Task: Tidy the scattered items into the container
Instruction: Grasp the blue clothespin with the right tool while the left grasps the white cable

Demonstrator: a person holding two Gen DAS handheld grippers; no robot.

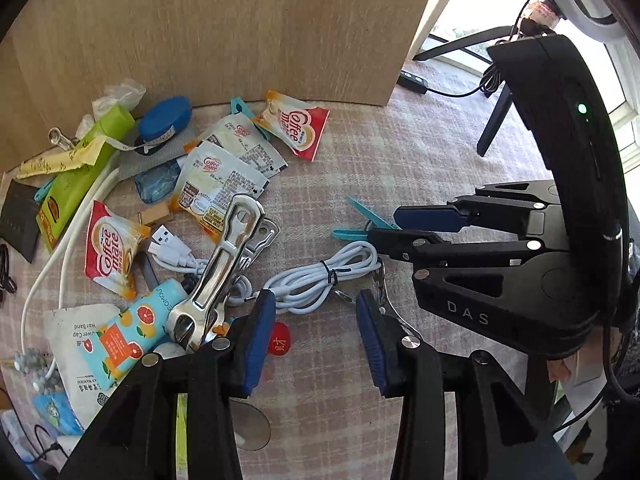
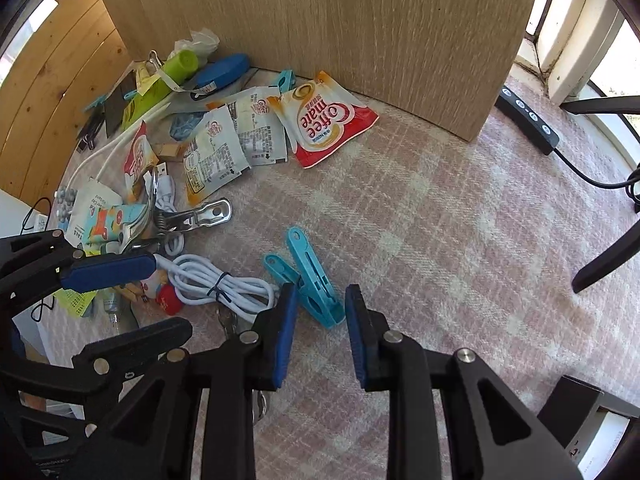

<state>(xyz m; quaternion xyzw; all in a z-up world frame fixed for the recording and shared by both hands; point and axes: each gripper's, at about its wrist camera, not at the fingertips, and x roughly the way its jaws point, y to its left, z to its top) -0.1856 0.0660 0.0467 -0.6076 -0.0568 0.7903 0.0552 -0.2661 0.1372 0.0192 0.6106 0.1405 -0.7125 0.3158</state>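
Teal clothespin [image 2: 310, 280] lies between the spread fingers of the right gripper [image 2: 320, 334]. Left gripper [image 1: 316, 340] fingers also spread, white cable bundle [image 1: 320, 276] just ahead. Pink plaid cloth [image 2: 440, 220] covers the desk; wooden panel [image 2: 360, 20] stands behind the clutter.

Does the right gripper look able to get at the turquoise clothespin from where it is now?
Probably yes. The right gripper is open, and the clothespin lies flat on the cloth just ahead of its fingertips, nothing over it. The white cable lies beside it to the left.

Turquoise clothespin [image 2: 311, 280], white cable [image 2: 224, 283], red-and-white Coffee-mate sachet [image 2: 324, 124], pink plaid cloth [image 2: 440, 240]
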